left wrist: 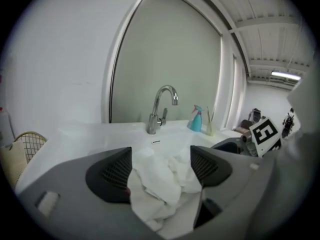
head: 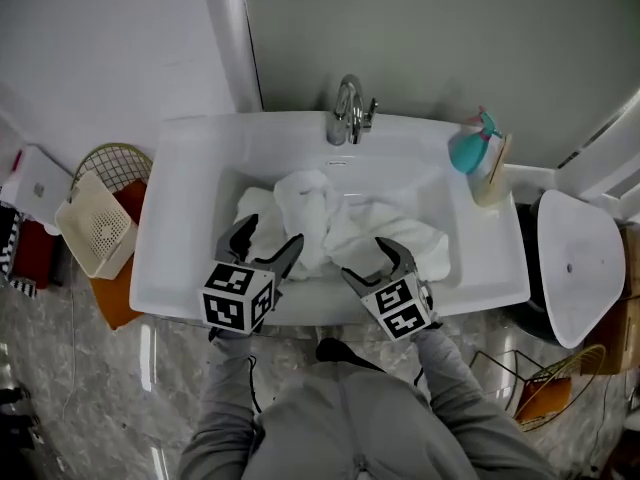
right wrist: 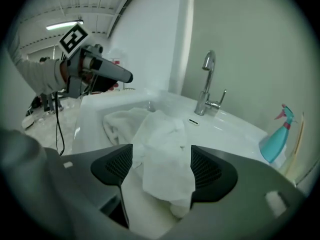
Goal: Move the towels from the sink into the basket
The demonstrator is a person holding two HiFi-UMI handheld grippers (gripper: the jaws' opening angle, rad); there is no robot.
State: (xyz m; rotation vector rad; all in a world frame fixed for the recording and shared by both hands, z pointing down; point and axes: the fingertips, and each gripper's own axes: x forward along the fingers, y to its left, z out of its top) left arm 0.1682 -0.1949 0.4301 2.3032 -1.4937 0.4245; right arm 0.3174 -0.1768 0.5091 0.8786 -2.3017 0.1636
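Observation:
Several white towels (head: 335,220) lie crumpled in the basin of the white sink (head: 190,153). My left gripper (head: 270,234) hovers over the sink's front left with its jaws apart, and a towel heap (left wrist: 159,184) shows between and beyond them, untouched. My right gripper (head: 362,258) stands open over the front right, with a draped towel (right wrist: 165,154) framed by its jaws and no pad pressing on it. A round wire basket (head: 108,163) stands on the floor left of the sink, and a cream plastic basket (head: 95,230) leans against it.
A chrome faucet (head: 348,113) rises at the sink's back rim. A teal spray bottle (head: 468,148) stands on the back right corner. A white lidded bin (head: 575,263) sits to the right, with another wire basket (head: 545,388) on the marble floor below it.

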